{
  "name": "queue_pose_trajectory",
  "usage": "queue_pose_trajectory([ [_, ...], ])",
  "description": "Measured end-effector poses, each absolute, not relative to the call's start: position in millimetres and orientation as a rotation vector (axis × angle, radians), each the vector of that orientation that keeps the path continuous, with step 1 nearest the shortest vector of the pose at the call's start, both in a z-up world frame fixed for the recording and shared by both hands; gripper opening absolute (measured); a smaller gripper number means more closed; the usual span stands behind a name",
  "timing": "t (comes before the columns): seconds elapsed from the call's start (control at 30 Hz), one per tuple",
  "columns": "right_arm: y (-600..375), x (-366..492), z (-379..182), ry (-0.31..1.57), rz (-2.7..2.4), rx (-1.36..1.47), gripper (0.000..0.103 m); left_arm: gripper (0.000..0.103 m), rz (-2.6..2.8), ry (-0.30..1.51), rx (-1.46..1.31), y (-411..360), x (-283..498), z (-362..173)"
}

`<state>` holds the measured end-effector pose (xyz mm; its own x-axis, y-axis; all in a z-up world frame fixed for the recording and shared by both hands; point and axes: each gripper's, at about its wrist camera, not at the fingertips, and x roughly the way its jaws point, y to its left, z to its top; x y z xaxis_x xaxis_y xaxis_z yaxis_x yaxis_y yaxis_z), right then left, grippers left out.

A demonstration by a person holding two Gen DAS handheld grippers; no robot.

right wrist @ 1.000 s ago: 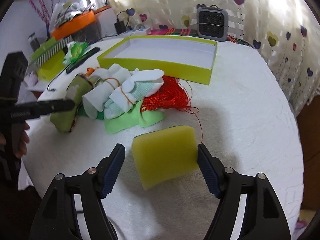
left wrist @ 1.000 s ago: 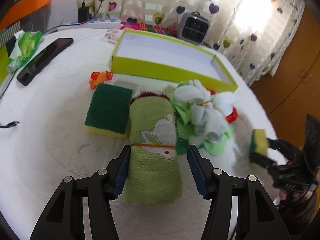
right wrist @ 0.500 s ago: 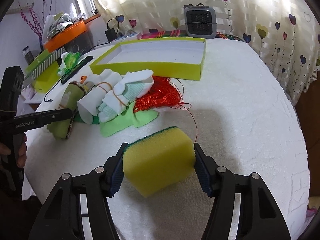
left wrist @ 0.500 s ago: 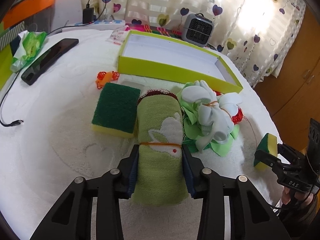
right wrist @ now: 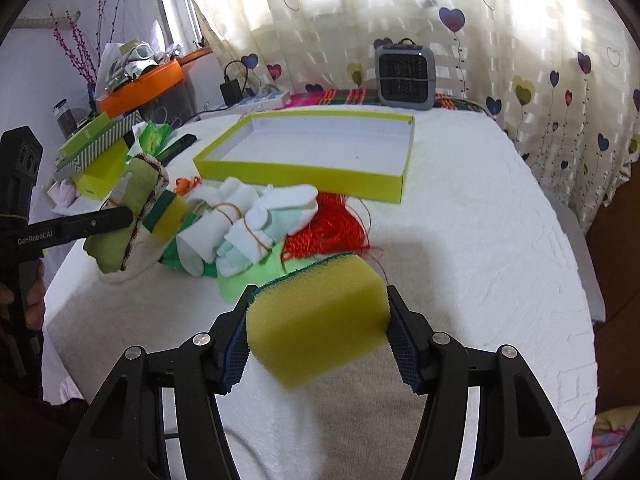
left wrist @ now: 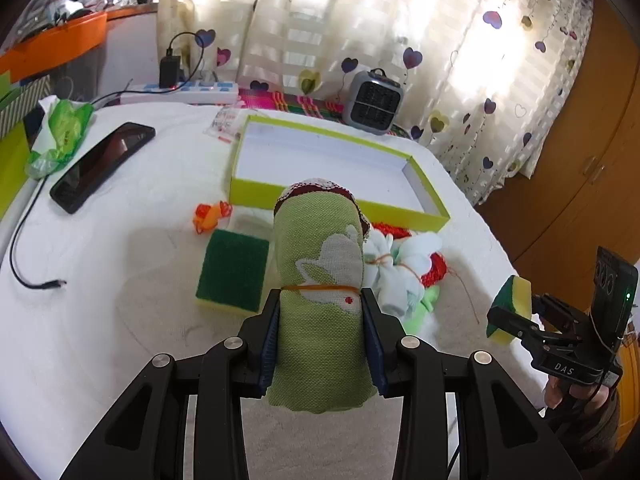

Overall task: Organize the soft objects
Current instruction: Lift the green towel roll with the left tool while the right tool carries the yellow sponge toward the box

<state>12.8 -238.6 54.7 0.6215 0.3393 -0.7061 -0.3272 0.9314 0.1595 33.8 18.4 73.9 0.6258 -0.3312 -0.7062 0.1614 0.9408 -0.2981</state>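
Here the left gripper [left wrist: 322,330] is closed on a rolled green towel [left wrist: 320,280], its blue pads pressed into both sides at the orange band; the roll fills the lower centre of the left wrist view and hides part of the near wall of the lime-green box [left wrist: 340,200] behind it. In the right wrist view the towel shows at the left edge, raised off the worktop [right wrist: 480,240], with that gripper's far finger out of sight behind it.

The right gripper [right wrist: 318,322] is clamped on a yellow sponge [right wrist: 316,316] with a thin green scouring face along its top edge; the sponge's underside is cut from view by its own bulk. A second sponge [left wrist: 233,270], green face up, lies flat at centre left of the left wrist view, just beside the towel.

A bundle of white gloves [right wrist: 256,220] tied with orange thread sits on a light green cloth [right wrist: 256,276], touching a tangle of red cord [right wrist: 328,228]; how many gloves there are is hard to tell. The box sits open in the upper centre. A black phone [left wrist: 102,166] lies at the left, a small heater [left wrist: 374,100] beyond the box.
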Motion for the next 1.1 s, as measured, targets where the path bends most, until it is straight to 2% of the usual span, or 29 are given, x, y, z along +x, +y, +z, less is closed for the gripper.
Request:
queue_pose_trajectory([
  [0.63, -223.9, 80.8, 102.6, 0.760, 0.375, -0.072, 0.061, 0.035, -0.291, 0.818, -0.173, 30.7, 113.6, 105.7],
  [1.1, -213.3, 177.2, 86.9, 0.877, 0.323, -0.146, 0.061, 0.036, -0.299, 0.914, -0.139, 19.8, 205.0, 77.8],
])
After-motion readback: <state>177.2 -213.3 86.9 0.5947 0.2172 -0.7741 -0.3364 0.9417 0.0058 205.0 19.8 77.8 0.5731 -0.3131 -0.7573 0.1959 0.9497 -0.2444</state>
